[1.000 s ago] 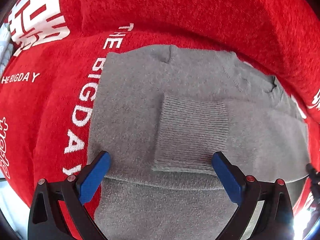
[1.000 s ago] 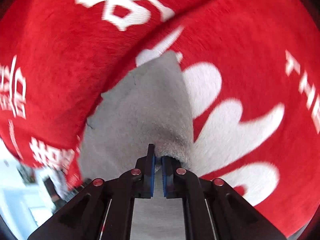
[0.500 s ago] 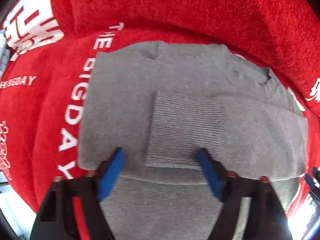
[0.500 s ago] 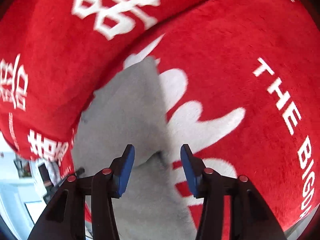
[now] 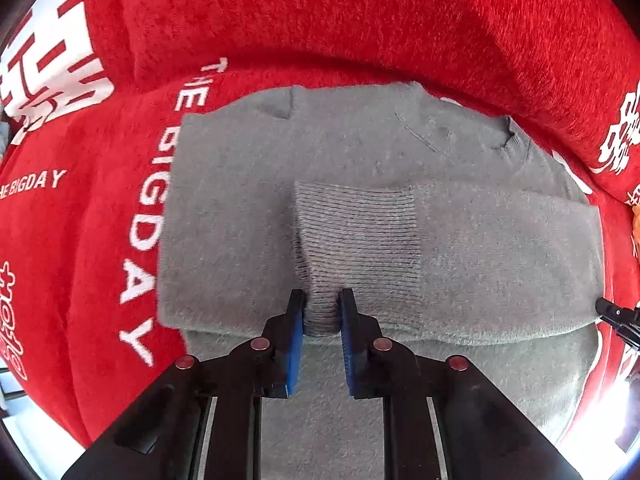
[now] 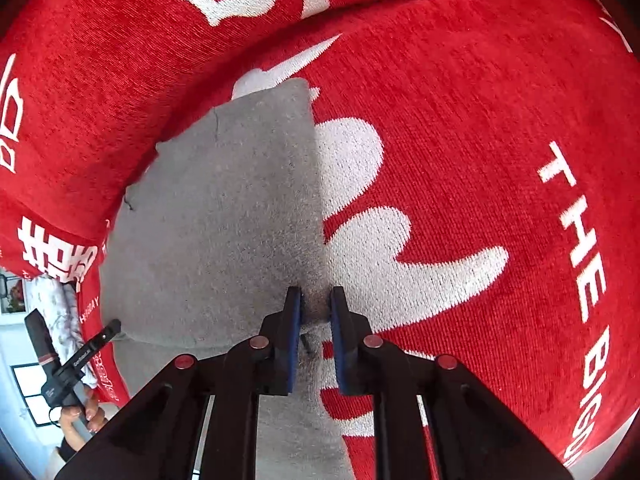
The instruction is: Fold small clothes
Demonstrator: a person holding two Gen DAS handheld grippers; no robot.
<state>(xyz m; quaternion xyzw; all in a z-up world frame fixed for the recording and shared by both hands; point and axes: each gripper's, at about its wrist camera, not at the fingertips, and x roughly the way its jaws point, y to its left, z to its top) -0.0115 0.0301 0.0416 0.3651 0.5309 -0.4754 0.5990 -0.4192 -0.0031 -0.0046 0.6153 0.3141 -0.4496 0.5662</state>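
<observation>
A small grey knit sweater [image 5: 360, 152] lies on a red blanket [image 5: 360, 20], with a sleeve folded across its body. The sleeve's ribbed cuff [image 5: 356, 236] sits in the middle. My left gripper [image 5: 322, 312] is shut on the cuff's near edge. In the right wrist view the sweater [image 6: 224, 216] lies left of centre. My right gripper [image 6: 316, 308] is shut on the sweater's right edge, at the fold of the sleeve.
The red blanket [image 6: 480, 120] carries white lettering and rises into a cushion fold behind the sweater. The other gripper's tip [image 5: 618, 318] shows at the right edge. The left gripper and the hand holding it [image 6: 72, 364] show at the lower left.
The left gripper, open a second ago, has closed on the ribbed cuff. The right gripper let go of the sweater's edge, opened, shifted, and has closed on it again.
</observation>
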